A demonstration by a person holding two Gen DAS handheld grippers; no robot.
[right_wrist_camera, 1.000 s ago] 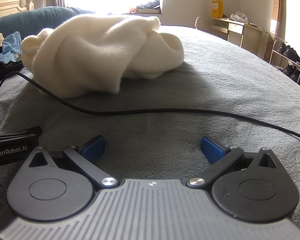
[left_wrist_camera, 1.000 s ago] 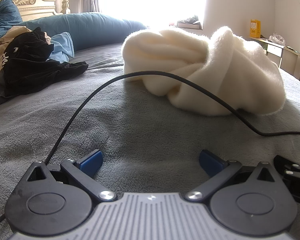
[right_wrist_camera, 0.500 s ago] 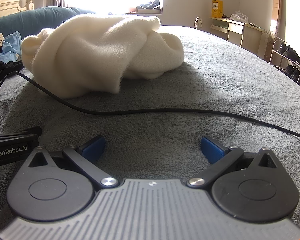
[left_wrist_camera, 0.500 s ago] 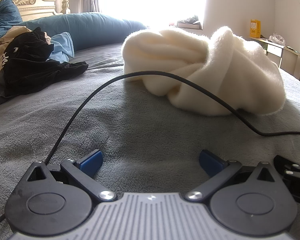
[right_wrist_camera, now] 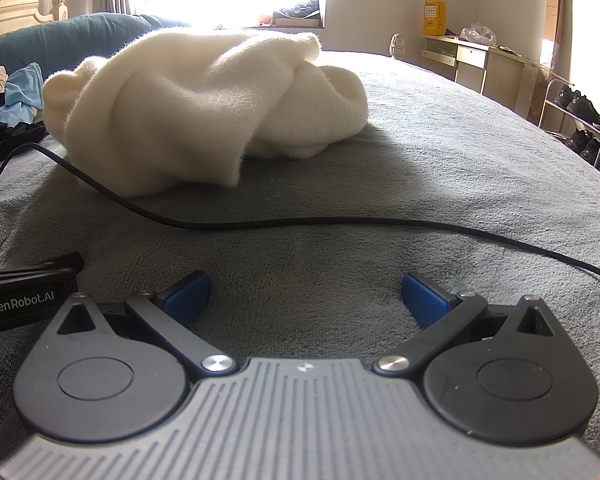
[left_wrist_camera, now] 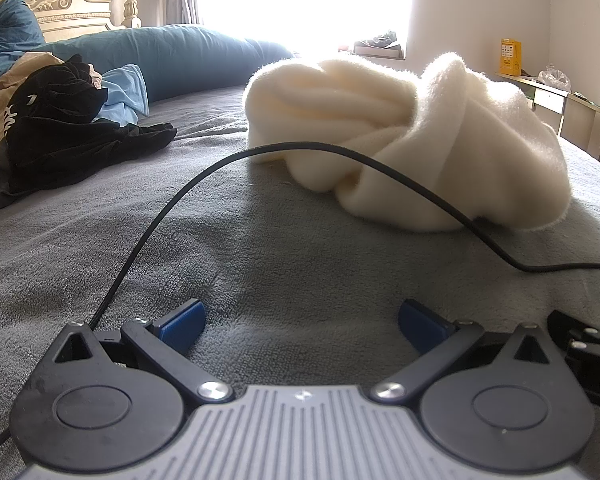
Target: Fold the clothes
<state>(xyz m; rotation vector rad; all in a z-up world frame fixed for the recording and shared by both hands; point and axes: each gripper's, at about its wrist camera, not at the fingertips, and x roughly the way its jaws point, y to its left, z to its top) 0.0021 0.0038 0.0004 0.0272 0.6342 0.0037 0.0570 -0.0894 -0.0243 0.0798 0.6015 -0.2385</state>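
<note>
Since the cream fleece garment (left_wrist_camera: 412, 136) sits bunched in a twisted heap on the grey bed (left_wrist_camera: 260, 240), left wrist view puts it at abt 1 o'clock, well apart from the left gripper (left_wrist_camera: 302, 322); it looks soft, fluffy, light, w/ no stiffness, so I'd judge a pinch on the loose lower edge or a protruding fold works best, then shake it flat. Left gripper is spread wide, blue pads (left_wrist_camera: 182, 320) resting on the blanket, nothing held. A black cable (left_wrist_camera: 204, 174) arcs from 9 o'clock across the heap's front. Dark clothes pile (left_wrist_camera: 60, 128) lies at 10 o'clock. Right wrist view: garment (right_wrist_camera: 204, 112) at 11 o'clock, its drooping flap nearest, prob. the easiest hold. Right gripper (right_wrist_camera: 306, 294) also wide apart, empty, low on the bed; cable (right_wrist_camera: 300, 222) runs betw. it and the garment, a snag risk.
</note>
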